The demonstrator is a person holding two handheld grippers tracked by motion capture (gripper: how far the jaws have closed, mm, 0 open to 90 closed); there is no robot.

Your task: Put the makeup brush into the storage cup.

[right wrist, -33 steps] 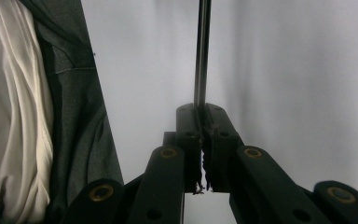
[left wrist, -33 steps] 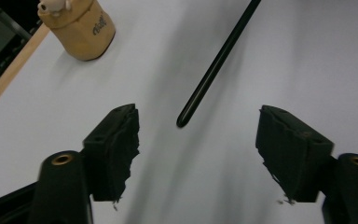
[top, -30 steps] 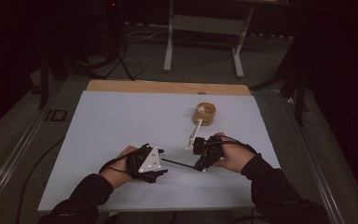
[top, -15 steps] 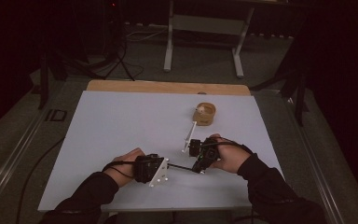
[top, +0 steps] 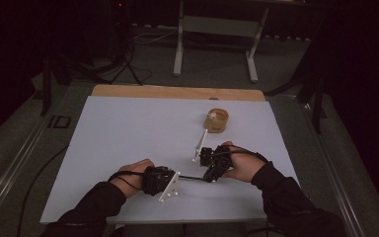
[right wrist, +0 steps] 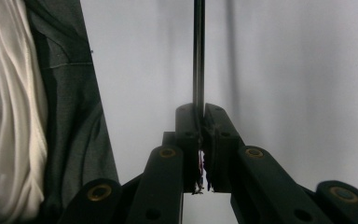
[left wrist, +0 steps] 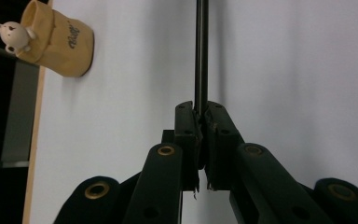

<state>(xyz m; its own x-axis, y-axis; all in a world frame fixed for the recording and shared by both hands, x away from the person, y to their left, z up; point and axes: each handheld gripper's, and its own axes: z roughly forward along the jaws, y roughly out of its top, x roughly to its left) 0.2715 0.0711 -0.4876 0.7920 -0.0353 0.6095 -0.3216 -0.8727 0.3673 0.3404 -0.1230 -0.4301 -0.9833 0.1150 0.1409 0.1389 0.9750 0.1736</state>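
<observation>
left gripper view: cup (left wrist: 58, 39) lettering unreadable.

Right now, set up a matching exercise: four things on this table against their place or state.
Things:
1. left gripper
2. right gripper
3. tan cup
4. thin black rod

Places or states:
A. stands far on the table, a small bear figure on its rim
B. spans between both grippers
C. shut on the rod's left end
D. shut on the rod's right end

Pairs: 1-C, 2-D, 3-A, 4-B
</observation>
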